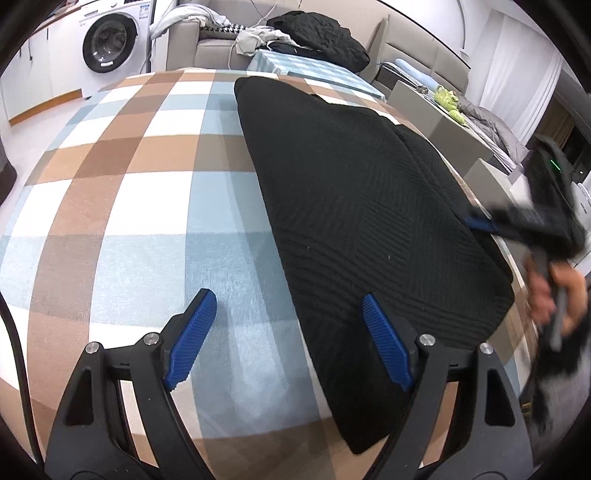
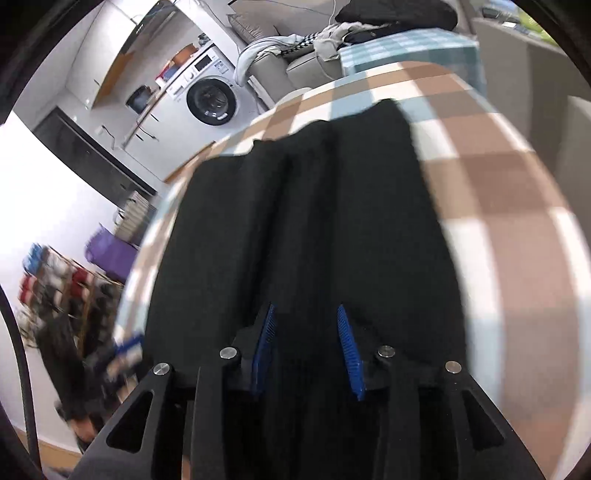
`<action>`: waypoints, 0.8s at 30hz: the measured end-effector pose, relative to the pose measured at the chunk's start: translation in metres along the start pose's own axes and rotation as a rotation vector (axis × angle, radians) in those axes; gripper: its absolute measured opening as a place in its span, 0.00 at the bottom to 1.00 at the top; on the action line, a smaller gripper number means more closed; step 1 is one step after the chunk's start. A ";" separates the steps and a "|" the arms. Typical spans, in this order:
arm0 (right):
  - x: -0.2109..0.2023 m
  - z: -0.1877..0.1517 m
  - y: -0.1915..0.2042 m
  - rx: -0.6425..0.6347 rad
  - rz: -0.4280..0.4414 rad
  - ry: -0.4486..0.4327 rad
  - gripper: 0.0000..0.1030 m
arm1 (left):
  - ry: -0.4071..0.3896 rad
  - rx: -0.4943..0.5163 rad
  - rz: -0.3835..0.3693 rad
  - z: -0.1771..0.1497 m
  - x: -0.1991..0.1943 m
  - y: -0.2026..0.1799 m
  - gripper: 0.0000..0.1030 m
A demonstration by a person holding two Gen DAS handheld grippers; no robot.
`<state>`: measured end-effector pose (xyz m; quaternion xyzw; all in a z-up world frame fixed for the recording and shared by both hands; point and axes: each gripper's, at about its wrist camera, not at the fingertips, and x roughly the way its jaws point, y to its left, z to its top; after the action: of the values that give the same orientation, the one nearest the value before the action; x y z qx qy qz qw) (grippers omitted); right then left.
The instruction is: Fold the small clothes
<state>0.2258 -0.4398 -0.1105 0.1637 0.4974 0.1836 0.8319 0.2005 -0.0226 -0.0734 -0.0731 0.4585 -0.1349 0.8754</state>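
A black ribbed knit garment [image 1: 362, 206] lies folded lengthwise on the checked tablecloth [image 1: 122, 192]. My left gripper [image 1: 288, 306] is open over the garment's near left edge, one pad above the cloth and one above the knit, and it holds nothing. My right gripper [image 1: 480, 223] shows blurred at the garment's right edge in the left wrist view. In the right wrist view the right gripper [image 2: 306, 325] hangs over the black garment [image 2: 314, 221], its jaws a moderate gap apart with no fabric pinched between them.
The table's checked cloth [image 2: 498, 192] ends at a rounded edge. A washing machine [image 1: 110, 40] stands at the back left. A sofa with a heap of dark clothes [image 1: 317, 33] is behind the table. A shoe rack [image 2: 62, 284] stands on the floor.
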 end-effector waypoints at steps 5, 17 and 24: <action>-0.050 -0.035 -0.012 0.014 -0.150 -0.113 0.47 | 0.006 0.001 0.003 0.012 0.012 -0.006 0.77; -0.038 -0.043 -0.016 -0.039 -0.233 -0.097 0.29 | 0.013 -0.022 0.023 0.036 0.031 -0.016 0.34; -0.025 -0.056 0.016 -0.107 -0.176 -0.036 0.29 | -0.019 0.022 0.108 0.027 0.013 -0.003 0.28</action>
<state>0.1630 -0.4322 -0.1093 0.0779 0.4842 0.1332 0.8613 0.2286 -0.0295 -0.0673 -0.0400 0.4521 -0.0915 0.8864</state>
